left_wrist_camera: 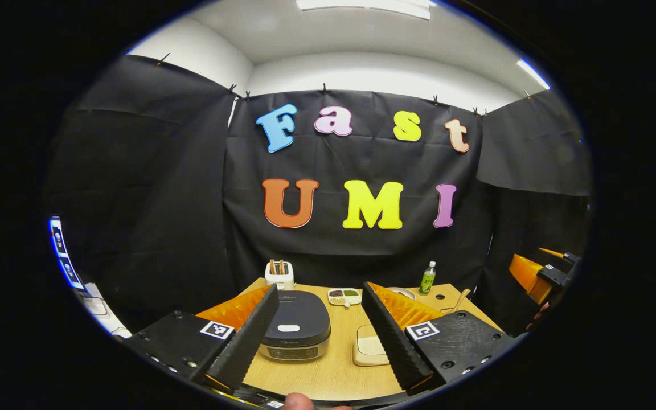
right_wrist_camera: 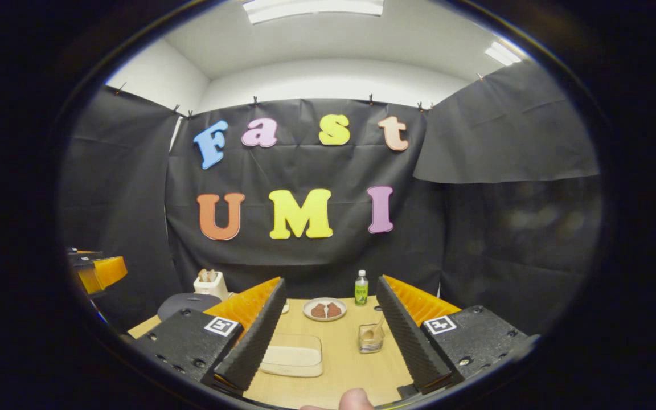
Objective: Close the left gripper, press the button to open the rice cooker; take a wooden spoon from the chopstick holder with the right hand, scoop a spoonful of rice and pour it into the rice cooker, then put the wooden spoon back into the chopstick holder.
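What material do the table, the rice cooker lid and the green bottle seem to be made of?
Table: likely wood or wood laminate, matte, pale with faint grain. Rice cooker lid: probably plastic, dark and smooth, with a soft sheen. Green bottle: apparently clear plastic, see-through body, white cap; too small to be sure.

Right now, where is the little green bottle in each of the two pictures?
Left gripper view: the green bottle stands at the table's far edge, right of centre, above the right finger.
Right gripper view: it stands near the middle at the far edge, just right of a white plate.
Shared landmark: the white chopstick holder, far to the bottle's left.
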Available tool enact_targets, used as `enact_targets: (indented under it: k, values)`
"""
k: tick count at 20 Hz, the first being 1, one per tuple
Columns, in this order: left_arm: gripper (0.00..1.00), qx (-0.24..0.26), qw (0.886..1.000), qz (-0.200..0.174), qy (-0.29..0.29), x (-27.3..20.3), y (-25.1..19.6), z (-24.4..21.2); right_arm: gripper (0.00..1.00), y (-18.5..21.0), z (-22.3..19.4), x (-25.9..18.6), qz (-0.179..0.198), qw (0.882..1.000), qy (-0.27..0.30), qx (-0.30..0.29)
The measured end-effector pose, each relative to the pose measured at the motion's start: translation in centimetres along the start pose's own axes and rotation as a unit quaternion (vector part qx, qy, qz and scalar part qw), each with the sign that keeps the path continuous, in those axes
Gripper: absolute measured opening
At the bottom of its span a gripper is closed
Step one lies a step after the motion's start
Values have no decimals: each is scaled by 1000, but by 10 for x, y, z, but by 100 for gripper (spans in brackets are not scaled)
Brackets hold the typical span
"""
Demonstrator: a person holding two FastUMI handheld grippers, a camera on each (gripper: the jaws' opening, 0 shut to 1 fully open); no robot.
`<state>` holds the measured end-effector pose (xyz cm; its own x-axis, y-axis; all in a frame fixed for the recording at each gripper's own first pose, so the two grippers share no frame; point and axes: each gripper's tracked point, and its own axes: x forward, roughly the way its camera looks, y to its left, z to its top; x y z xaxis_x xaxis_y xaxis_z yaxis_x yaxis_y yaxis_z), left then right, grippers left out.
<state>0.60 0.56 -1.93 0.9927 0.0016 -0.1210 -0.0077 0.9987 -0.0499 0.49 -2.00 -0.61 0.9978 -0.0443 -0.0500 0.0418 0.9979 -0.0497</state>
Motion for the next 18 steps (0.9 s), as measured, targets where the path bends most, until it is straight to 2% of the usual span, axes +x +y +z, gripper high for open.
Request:
enact_targets:
  k: [6,14,16,17,18]
  values:
    - [95,-34,997,6,76,43,15,-23,100,-8,5,31,-3,1000,-1,-26]
    - [95,-55,978,9,203,98,26,-68,100,-21,-6,87,8,1000,14,-10]
    - [88,-62,971,12,230,108,31,-80,100,-27,-12,98,7,1000,22,-6]
    - [78,-65,967,14,247,114,33,-88,100,-32,-15,103,5,1000,25,-3]
    - [74,-67,963,18,262,118,34,-95,100,-36,-18,107,3,1000,28,0]
